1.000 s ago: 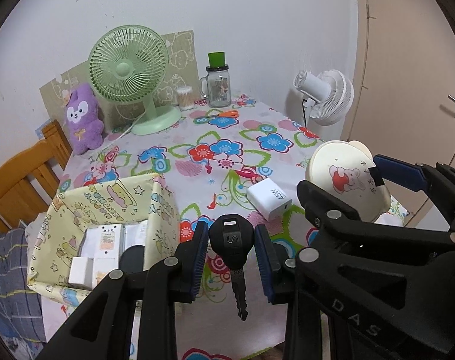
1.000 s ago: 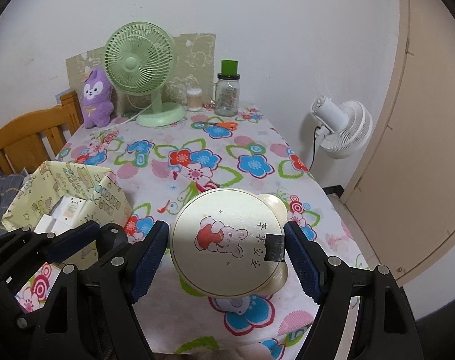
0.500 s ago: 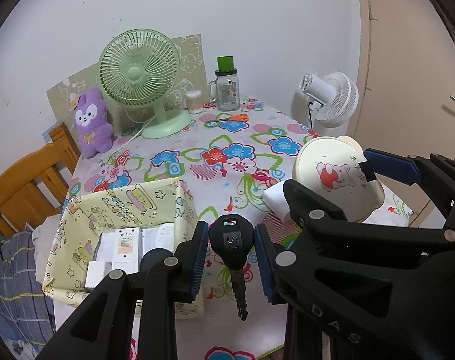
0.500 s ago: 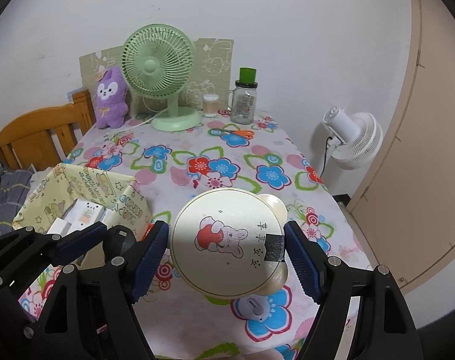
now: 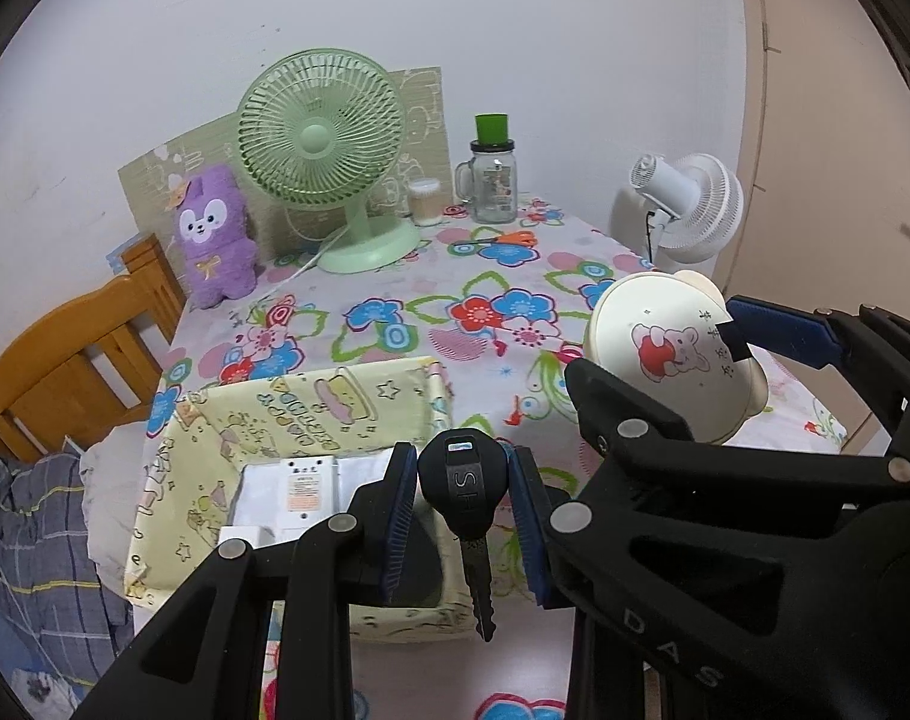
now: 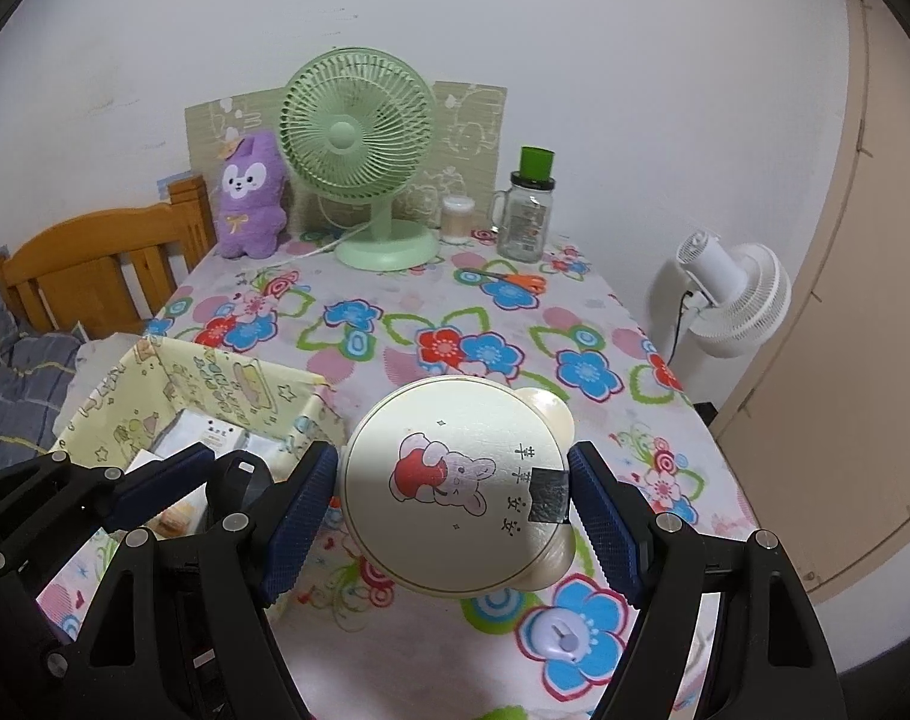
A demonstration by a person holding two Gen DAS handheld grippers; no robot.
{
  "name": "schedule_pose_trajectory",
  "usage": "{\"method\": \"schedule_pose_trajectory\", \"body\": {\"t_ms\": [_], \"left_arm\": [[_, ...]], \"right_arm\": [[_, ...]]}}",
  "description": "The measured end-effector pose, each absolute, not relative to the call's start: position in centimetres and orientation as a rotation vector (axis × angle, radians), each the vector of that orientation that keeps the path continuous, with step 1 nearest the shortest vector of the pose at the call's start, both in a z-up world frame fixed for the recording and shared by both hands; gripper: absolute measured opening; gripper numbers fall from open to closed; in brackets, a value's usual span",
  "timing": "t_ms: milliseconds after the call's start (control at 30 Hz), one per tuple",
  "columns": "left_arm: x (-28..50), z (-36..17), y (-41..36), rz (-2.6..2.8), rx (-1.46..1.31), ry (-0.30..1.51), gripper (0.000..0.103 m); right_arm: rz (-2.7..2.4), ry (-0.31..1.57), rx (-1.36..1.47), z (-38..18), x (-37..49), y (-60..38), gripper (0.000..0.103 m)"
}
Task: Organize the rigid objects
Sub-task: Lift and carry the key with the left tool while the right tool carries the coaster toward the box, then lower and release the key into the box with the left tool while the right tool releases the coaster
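**Above the near-left box: key and round case both in transit**

Over the near edge of the flowered surface [image 6: 575, 324], both grippers carry a load toward the pale yellow printed fabric box [image 5: 311, 414] at the near left. The left gripper [image 5: 462, 501] is clamped tight on the head of a black plastic-headed key [image 5: 464, 480]; its long axis hangs nearly vertical, metal blade pointing down, just above the box's near-right corner. The right gripper [image 6: 455, 501] stands wide, its pads pressed on either side of a cream round case printed with a cartoon bear [image 6: 455, 480], held face-up and tilted toward the camera, off the surface and right of the box. White packets already lie inside the box. By my reading, this is the carry step. Next, each load must be brought over the open box, lowered and released without striking the soft wall.
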State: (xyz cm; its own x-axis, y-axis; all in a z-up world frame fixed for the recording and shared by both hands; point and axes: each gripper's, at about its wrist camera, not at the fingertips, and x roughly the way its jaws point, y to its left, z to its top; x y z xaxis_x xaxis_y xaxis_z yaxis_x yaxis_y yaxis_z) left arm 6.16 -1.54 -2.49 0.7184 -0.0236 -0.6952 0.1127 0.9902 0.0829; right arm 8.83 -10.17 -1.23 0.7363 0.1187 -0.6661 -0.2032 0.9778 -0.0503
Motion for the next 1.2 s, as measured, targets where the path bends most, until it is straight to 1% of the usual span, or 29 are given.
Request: {"method": "schedule_pose_trajectory", "body": {"t_ms": [1200], "left_arm": [[9.3, -4.5, 7.4, 0.001, 0.063, 0.817, 0.032]], "right_arm": [[0.290, 0.766, -0.181, -3.2, 12.9, -0.7, 0.080]]}}
